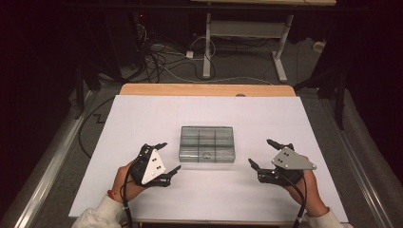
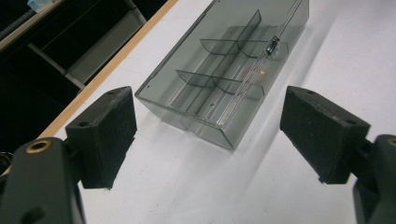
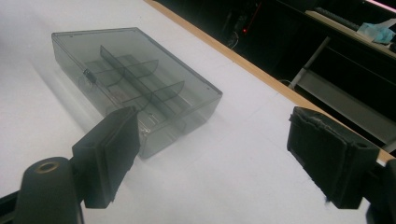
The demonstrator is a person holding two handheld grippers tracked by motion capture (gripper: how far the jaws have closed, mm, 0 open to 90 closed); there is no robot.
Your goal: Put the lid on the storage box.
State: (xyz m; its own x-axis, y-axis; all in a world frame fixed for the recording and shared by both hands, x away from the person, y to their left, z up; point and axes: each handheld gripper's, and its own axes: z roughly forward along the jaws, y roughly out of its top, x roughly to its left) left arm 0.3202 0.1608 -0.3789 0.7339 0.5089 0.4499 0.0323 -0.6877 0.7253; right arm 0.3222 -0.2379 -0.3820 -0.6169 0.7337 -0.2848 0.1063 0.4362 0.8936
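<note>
A clear grey plastic organiser box (image 1: 207,143) with its lid down sits at the middle of the white table cover; inner dividers split it into several compartments, which look empty. Its latch (image 2: 273,44) faces the person's side. My left gripper (image 1: 164,157) rests open to the left of the box, jaws wide apart with nothing between them. To the right of the box, my right gripper (image 1: 263,153) is likewise open and holds nothing. The left gripper view has the box (image 2: 224,70) ahead between the jaws; in the right gripper view the box (image 3: 135,79) lies ahead to the left.
The white sheet (image 1: 142,118) covers a wooden tabletop whose far edge (image 1: 204,89) shows bare. Beyond it stand a desk frame (image 1: 247,42) and loose cables (image 1: 161,57) on the floor. A metal rail (image 1: 52,156) runs along the left.
</note>
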